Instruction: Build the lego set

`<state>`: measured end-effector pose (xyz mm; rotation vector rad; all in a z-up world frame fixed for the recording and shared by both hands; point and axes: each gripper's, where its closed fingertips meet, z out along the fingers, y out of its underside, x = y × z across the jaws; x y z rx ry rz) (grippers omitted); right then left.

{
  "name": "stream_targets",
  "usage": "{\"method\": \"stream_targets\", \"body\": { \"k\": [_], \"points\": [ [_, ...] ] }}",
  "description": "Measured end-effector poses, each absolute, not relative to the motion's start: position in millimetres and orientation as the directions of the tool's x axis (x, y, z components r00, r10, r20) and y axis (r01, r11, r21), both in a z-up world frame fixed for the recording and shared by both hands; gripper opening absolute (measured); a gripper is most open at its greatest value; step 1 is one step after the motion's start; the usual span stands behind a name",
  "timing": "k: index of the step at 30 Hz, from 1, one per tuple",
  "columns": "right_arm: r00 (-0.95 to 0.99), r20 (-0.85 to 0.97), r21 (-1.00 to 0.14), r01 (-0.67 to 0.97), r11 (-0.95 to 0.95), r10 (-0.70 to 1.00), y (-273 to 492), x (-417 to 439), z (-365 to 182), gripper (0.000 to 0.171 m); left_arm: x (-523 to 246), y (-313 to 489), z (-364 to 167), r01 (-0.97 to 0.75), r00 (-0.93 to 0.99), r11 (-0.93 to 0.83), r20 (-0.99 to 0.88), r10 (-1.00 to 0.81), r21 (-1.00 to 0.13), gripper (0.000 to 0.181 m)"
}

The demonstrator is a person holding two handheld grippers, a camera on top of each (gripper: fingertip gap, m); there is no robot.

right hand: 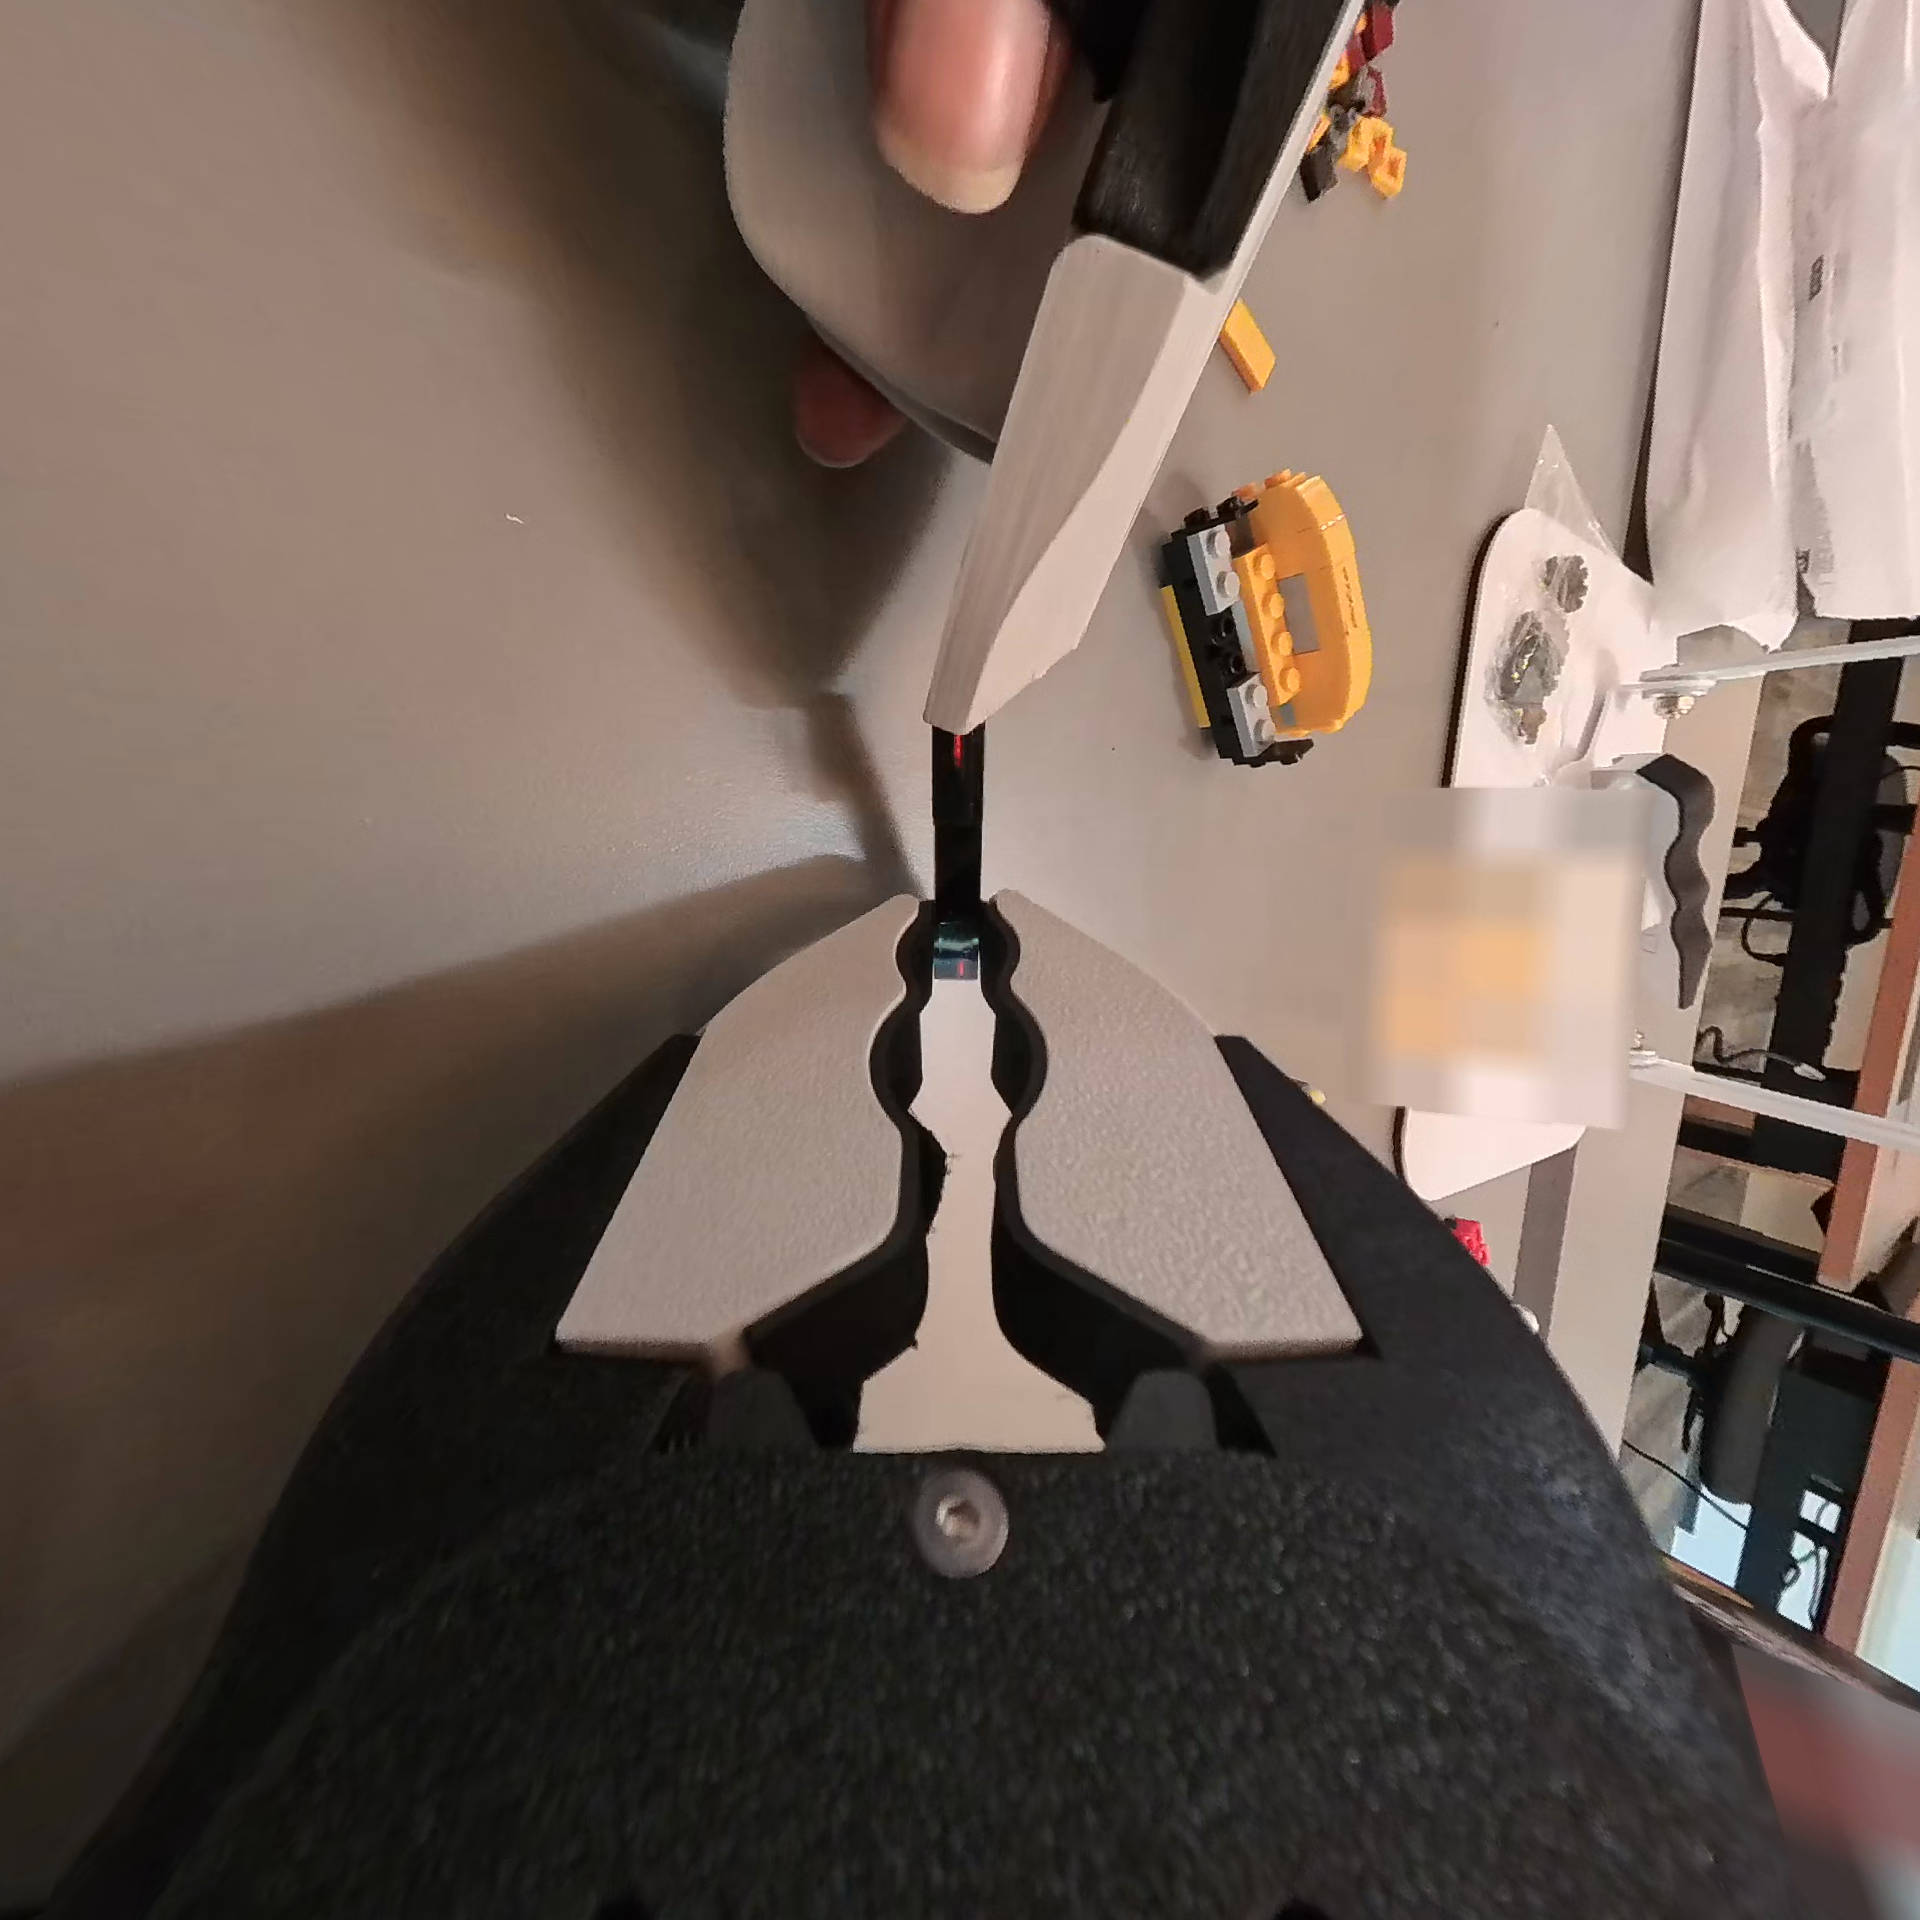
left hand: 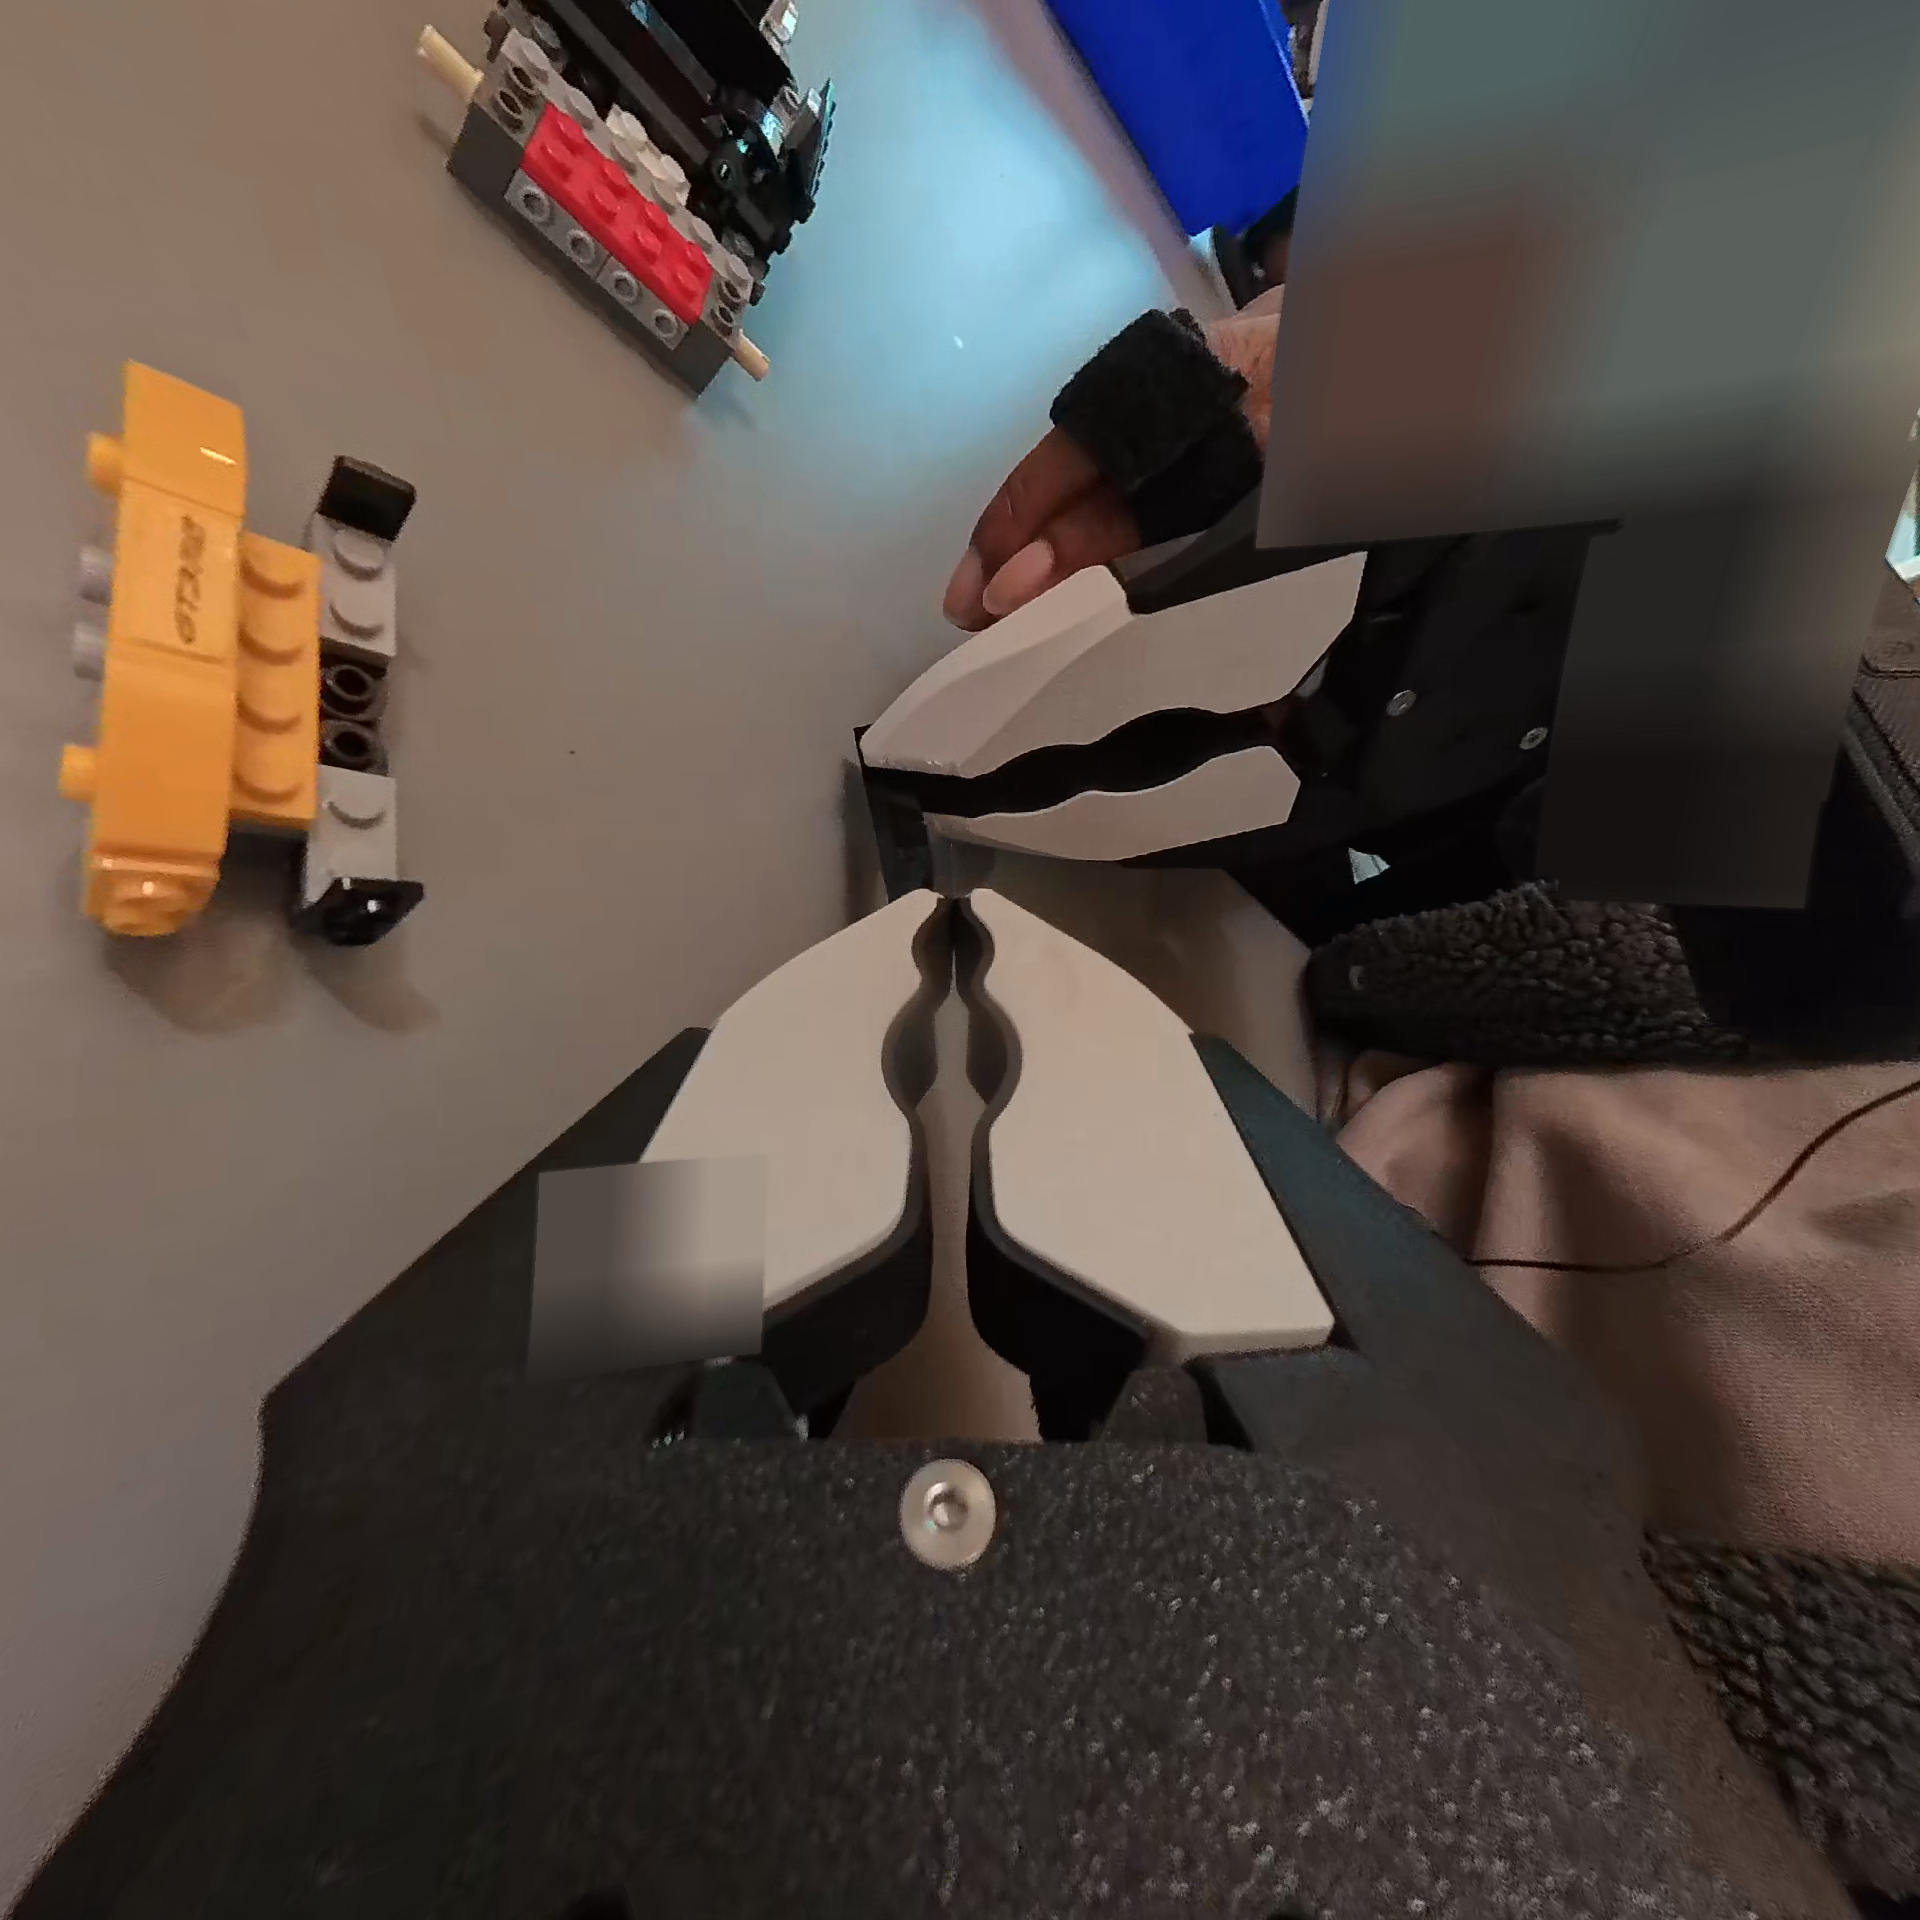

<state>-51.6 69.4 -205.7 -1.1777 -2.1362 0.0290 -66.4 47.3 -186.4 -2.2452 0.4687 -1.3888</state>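
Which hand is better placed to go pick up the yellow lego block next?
Left, probably. The right tool is clamped on the thin black piece, while the left tool, tips shut, seems only to meet its far end, and the yellow lego block lies on that side.

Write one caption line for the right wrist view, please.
Both grippers pinch a thin black piece above the table, near the yellow car part.

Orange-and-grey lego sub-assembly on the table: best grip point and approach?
Grip the orange-and-grey sub-assembly across its short width at mid-length, coming from above. Its long sides run straight and parallel there. Avoid the curved orange end and the small black end pieces, which look likely to slip or pop off.
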Motion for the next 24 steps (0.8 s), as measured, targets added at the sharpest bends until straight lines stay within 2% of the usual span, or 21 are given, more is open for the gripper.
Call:
{"method": "stream_targets", "body": {
  "k": [24],
  "points": [
    [-0.366, 0.545, -0.287, 0.764, 0.578, 0.754, 69.0, -50.7, -209.3, 0.008, -66.9, 48.2, -192.7, -0.075, 0.476, -0.838, 0.719, -0.507, -0.541, 0.0]
  ]
}}
